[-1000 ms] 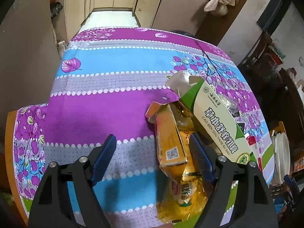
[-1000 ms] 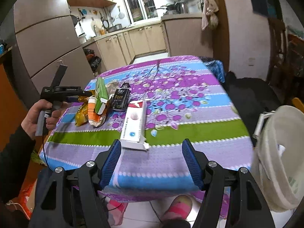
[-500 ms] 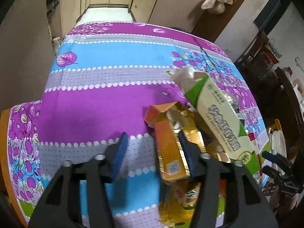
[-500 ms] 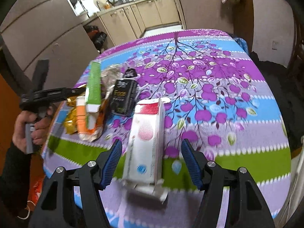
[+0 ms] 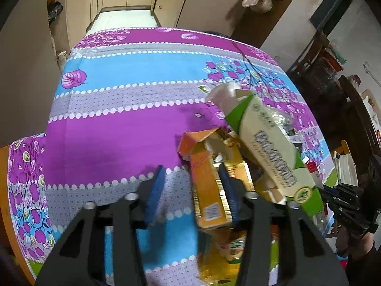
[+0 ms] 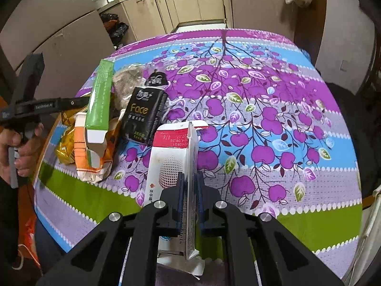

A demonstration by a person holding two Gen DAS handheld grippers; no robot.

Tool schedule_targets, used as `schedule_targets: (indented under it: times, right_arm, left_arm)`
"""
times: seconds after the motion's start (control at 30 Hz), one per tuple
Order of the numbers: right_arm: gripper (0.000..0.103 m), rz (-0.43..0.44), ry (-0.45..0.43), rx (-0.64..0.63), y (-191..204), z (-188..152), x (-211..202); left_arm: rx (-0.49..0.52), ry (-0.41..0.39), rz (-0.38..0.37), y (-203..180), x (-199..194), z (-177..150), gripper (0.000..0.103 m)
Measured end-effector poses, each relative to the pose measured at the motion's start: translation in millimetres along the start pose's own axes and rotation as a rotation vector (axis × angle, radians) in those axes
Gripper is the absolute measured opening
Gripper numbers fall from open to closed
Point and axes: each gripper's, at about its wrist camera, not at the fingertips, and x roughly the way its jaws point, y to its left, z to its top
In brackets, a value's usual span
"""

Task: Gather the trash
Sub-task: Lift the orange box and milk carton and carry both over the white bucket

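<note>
Trash lies on the flowered tablecloth point(image 5: 123, 128). My left gripper point(image 5: 193, 188) is half closed, its jaws around the orange and gold box point(image 5: 209, 186), whose left side stands clear of the left pad. A green and white box point(image 5: 269, 147) leans over it, and a yellow wrapper point(image 5: 223, 257) lies below. My right gripper point(image 6: 190, 190) is shut on the side flap of the white and red carton point(image 6: 171, 157) at the table's near edge. The green box point(image 6: 100, 100), orange box point(image 6: 81, 147) and black Face tissue pack point(image 6: 142, 116) lie at left.
A clear crumpled bag point(image 6: 126, 81) lies behind the tissue pack. A white bin's rim point(image 6: 371, 214) shows at the right edge. Kitchen cabinets point(image 6: 190, 2) stand beyond the table. A wooden chair point(image 5: 319, 54) stands at the far right.
My left gripper moved forward and narrowed around the orange and gold box. My right gripper advanced over the table edge and shut on the white and red carton's flap.
</note>
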Motion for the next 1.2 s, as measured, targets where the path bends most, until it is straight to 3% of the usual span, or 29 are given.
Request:
schedule_targets:
  times: [0.07, 0.13, 0.33, 0.77, 1.2]
  right_arm:
    - [0.008, -0.010, -0.030, -0.001, 3.1, -0.1, -6.2]
    - [0.008, -0.021, -0.064, 0.002, 6.0, -0.8, -14.0]
    - [0.008, -0.079, -0.163, 0.007, 11.0, -5.3, -36.2]
    - [0.008, -0.144, -0.365, 0.003, 40.3, -12.8, -85.6]
    - [0.008, -0.172, -0.553, -0.037, 79.5, -20.3, -163.6]
  left_arm:
    - [0.006, -0.013, 0.001, -4.9, -4.0, -1.1, 0.019]
    - [0.011, -0.033, 0.024, -9.5, -7.4, -4.1, 0.018]
    - [-0.022, -0.107, 0.054, -7.8, -22.5, -13.0, 0.017]
    - [0.007, -0.413, 0.221, -41.0, -93.8, -54.2, 0.017]
    - [0.071, -0.654, 0.230, -97.5, -159.5, -79.0, 0.017]
